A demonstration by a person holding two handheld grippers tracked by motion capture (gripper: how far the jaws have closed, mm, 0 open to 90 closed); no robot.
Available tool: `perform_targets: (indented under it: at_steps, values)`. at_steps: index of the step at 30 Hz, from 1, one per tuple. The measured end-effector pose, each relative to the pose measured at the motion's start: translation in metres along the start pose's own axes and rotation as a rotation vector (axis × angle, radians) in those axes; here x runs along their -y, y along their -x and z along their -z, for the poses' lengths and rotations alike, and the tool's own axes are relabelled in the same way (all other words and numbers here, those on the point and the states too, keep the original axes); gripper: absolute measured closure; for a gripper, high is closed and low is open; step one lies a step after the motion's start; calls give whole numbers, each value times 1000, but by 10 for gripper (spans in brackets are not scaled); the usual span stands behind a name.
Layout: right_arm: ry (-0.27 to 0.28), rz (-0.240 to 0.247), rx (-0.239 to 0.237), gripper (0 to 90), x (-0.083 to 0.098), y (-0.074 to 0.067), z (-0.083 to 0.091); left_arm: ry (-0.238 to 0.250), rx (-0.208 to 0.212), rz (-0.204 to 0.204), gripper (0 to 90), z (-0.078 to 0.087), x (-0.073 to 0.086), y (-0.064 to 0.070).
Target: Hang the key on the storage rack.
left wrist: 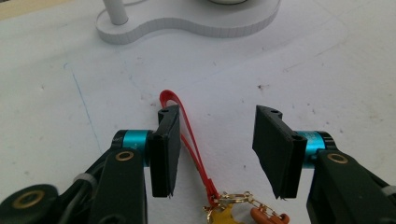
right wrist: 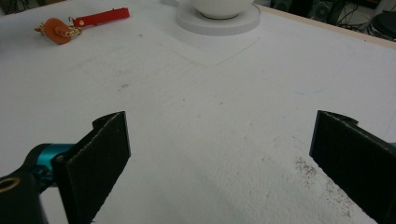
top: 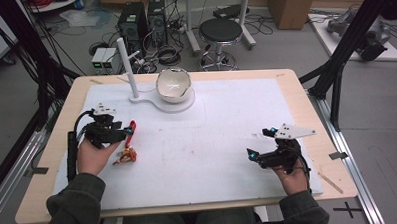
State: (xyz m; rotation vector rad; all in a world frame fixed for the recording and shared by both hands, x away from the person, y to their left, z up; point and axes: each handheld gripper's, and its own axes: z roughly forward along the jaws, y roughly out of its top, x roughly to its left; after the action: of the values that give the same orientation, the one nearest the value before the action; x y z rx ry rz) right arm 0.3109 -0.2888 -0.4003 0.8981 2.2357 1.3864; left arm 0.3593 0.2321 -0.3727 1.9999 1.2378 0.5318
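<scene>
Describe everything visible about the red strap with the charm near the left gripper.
The red strap is a thin, glossy loop lying flat on the white mat, between the left gripper's open fingers and close against one pad. Its near end joins a gold clasp and chain carrying an orange, leather-like charm. Nothing clamps it yet.

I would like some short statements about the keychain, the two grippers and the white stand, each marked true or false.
1. The red strap lies between the left gripper's jaws. True.
2. The left gripper's jaws press on both sides of the strap. False: one jaw is beside it, the other stands apart.
3. The right gripper holds the orange charm. False: its jaws are open over bare mat.
4. The white bowl sits on the stand's base. True.
5. The strap hangs on the white post. False: it lies on the mat.
</scene>
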Motion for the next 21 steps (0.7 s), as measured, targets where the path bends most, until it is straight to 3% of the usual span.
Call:
perform_targets:
  at_steps: [11, 21]
  values:
    - [2, 7, 3, 40, 1, 1, 0, -102, -32, -26, 594, -21, 2, -1]
    - [-3, -1, -2, 40, 2, 2, 0, -168, -40, -18, 628, -35, 8, -2]
